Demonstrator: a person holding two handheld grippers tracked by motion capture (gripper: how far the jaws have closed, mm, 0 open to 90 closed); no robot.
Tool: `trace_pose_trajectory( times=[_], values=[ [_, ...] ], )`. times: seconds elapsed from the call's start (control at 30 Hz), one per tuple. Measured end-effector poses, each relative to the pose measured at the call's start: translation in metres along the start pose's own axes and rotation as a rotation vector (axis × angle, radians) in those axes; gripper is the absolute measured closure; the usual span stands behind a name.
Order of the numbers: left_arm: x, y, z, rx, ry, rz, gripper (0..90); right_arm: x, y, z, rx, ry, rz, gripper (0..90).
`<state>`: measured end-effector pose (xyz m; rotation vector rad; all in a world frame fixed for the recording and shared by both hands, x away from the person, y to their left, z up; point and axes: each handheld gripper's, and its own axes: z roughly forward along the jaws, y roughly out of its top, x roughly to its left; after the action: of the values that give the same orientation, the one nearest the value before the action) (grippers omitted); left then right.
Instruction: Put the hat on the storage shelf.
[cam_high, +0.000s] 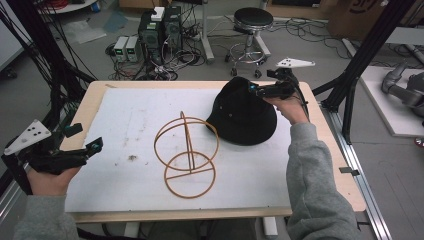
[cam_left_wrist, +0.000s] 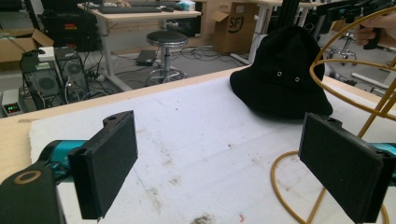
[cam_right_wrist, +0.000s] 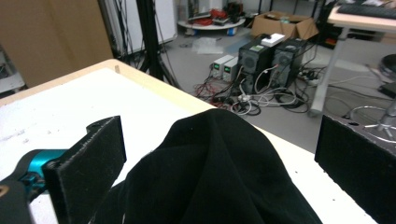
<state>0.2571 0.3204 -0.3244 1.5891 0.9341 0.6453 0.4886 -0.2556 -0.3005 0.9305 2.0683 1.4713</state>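
Now | right gripper (cam_right_wrist: 219, 154): jaws wide apart, hat (cam_right_wrist: 210, 177) between them, unclamped | left gripper (cam_left_wrist: 233, 163): jaws apart, empty, wire stand (cam_left_wrist: 355, 93) ahead to its right, hat beyond.

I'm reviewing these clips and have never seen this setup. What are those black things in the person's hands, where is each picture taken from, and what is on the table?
A person holds a two-jaw hand gripper in each hand; there is no robot arm. The high view looks down on the table. The other two pictures come from cameras riding on each gripper, looking out between its own black jaws. On the white sheet lie a black hat and a golden wire stand. The right gripper is open at the hat's crown, jaws either side, not closed on it. The left gripper is open at the table's left edge, holding nothing.
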Motion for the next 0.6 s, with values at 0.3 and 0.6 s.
trace_pose_trajectory(
  times=[0.3, 0.6],
  values=[
    [0.002, -0.006, 0.0, 0.028, 0.014, 0.0, 12.1, -0.009, -0.01, 0.032, -0.006, 0.031, 0.003, 4.7],
    [0.004, -0.011, 0.0, 0.054, 0.021, -0.015, 12.2, -0.008, -0.014, 0.043, 0.011, 0.057, -0.04, 34.9]
  ],
)
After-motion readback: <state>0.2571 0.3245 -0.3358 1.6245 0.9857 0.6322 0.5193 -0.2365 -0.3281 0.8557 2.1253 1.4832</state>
